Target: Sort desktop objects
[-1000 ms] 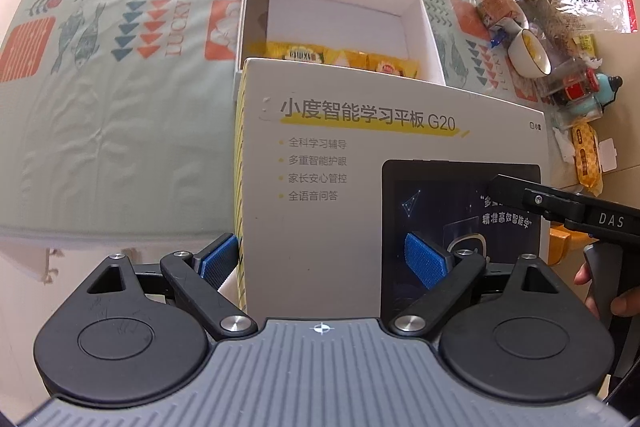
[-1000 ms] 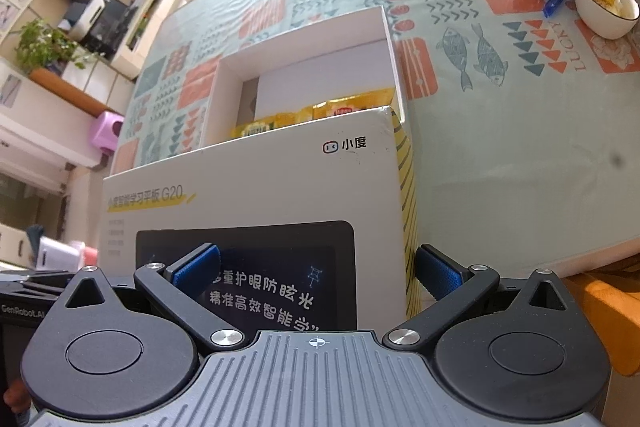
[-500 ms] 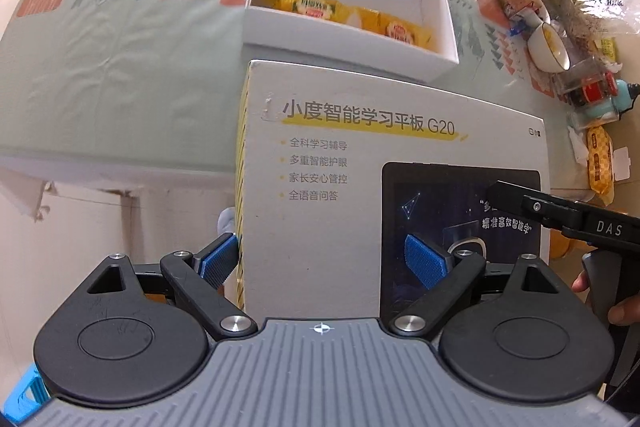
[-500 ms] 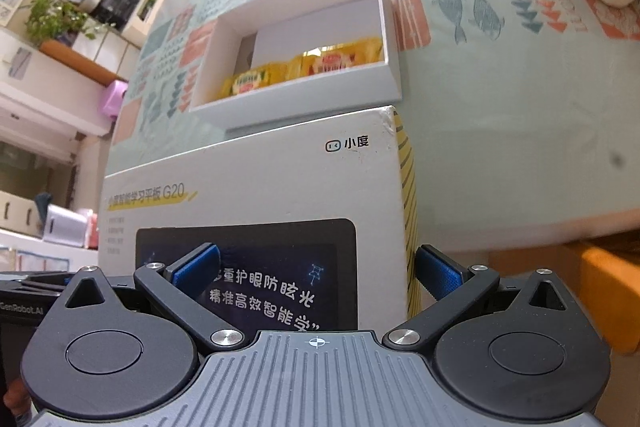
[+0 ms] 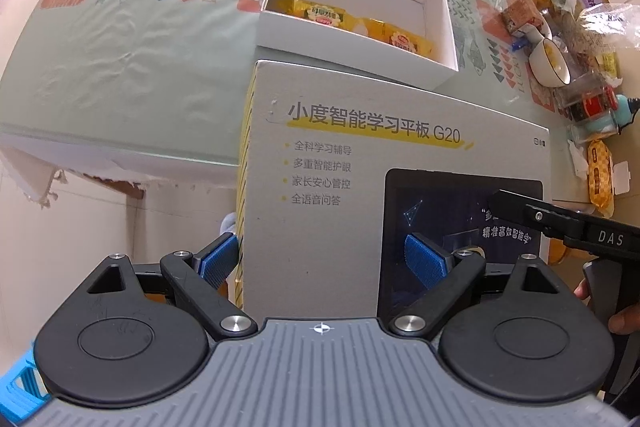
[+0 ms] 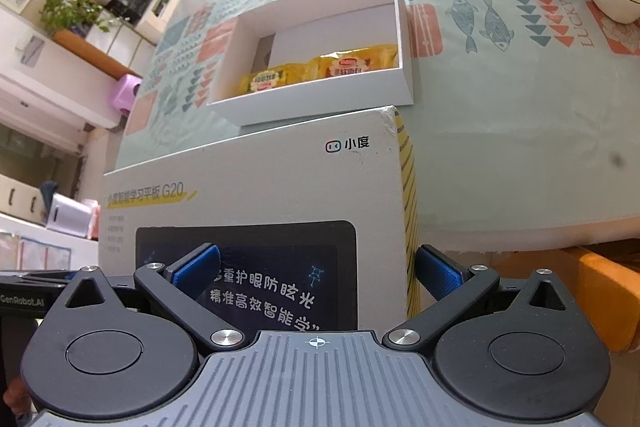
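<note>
I hold the grey printed cardboard lid (image 5: 360, 187) clenched in both tools: left tool (image 5: 326, 259) on its left edge, right tool (image 6: 316, 271) on its right edge. Gripping opposite edges keeps it level, probably for lowering onto the open white cardboard box (image 5: 436, 27) holding yellow snack packets (image 5: 324, 17) on the desk (image 5: 120, 67). The lid's near edge and underside are hidden.

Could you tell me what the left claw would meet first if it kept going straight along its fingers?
Carrying the box lid along, the left claw would probably reach the near wall of the open white box holding yellow snack packets; depth is uncertain.
</note>
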Demonstrator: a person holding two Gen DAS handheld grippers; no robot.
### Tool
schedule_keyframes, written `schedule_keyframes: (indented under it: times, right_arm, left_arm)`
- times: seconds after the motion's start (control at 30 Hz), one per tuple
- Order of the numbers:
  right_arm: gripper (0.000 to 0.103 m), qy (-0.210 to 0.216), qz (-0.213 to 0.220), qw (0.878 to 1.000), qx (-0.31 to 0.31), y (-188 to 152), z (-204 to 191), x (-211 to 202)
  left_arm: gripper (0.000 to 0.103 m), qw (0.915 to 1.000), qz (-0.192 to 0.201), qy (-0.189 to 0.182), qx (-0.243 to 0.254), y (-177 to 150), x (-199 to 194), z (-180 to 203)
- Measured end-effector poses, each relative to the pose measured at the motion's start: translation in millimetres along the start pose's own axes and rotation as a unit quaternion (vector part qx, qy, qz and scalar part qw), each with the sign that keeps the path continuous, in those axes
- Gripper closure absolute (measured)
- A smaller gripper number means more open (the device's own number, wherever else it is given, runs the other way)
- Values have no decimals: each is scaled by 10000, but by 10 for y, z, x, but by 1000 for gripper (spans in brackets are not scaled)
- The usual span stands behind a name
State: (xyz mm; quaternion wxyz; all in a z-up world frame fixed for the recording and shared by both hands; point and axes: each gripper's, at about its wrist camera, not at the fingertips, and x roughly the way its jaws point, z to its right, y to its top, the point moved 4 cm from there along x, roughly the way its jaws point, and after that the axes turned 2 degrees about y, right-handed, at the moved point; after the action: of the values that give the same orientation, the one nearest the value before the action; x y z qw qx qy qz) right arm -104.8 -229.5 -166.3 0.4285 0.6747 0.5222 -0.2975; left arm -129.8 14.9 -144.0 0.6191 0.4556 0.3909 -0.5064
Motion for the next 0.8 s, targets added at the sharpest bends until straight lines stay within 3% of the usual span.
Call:
schedule_keyframes:
  times: [0.17,0.53,0.8]
  right_arm:
    - [0,-42,-52,9998,191,182,-2,195]
    - [0,-305,237,9983,437,889,-154,355]
    - [0,-425,215,9973,564,1190,-139,518]
  left_arm:
    - [0,10000,-79,19,46,195,113,-40]
    - [0,9987,-99,-169,468,1172,172,-52]
    - [0,9977,-228,-230,590,1555,294,7]
